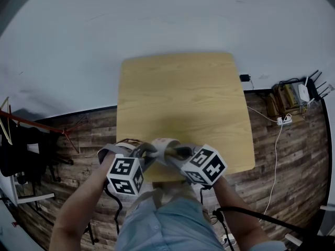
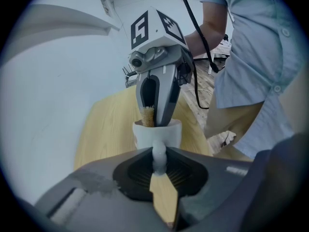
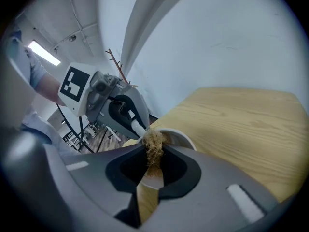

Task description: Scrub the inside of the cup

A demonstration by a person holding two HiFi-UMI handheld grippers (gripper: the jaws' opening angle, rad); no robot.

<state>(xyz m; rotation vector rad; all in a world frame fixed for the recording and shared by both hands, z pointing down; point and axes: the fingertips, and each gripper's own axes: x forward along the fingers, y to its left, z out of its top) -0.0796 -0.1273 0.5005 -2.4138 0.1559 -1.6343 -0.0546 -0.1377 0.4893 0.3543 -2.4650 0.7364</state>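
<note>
A white cup (image 1: 164,148) hangs over the near edge of the light wooden table (image 1: 183,93), held between my two grippers. My left gripper (image 2: 159,166) is shut on the cup's handle (image 2: 159,153), and the cup's body (image 2: 145,134) stands just past its jaws. My right gripper (image 3: 153,161) is shut on a tan fibrous brush (image 3: 154,146), whose bristles reach over the cup's rim (image 3: 183,138). In the left gripper view the right gripper (image 2: 155,120) points down into the cup, with the brush (image 2: 147,115) inside it. The cup's bottom is hidden.
The tabletop (image 3: 241,120) stretches away beyond the cup. A dark plank floor (image 1: 89,135) surrounds the table. A router and power strip with cables (image 1: 296,95) lie at the right, and a red stand (image 1: 31,123) at the left. The person's torso (image 2: 251,66) is close behind.
</note>
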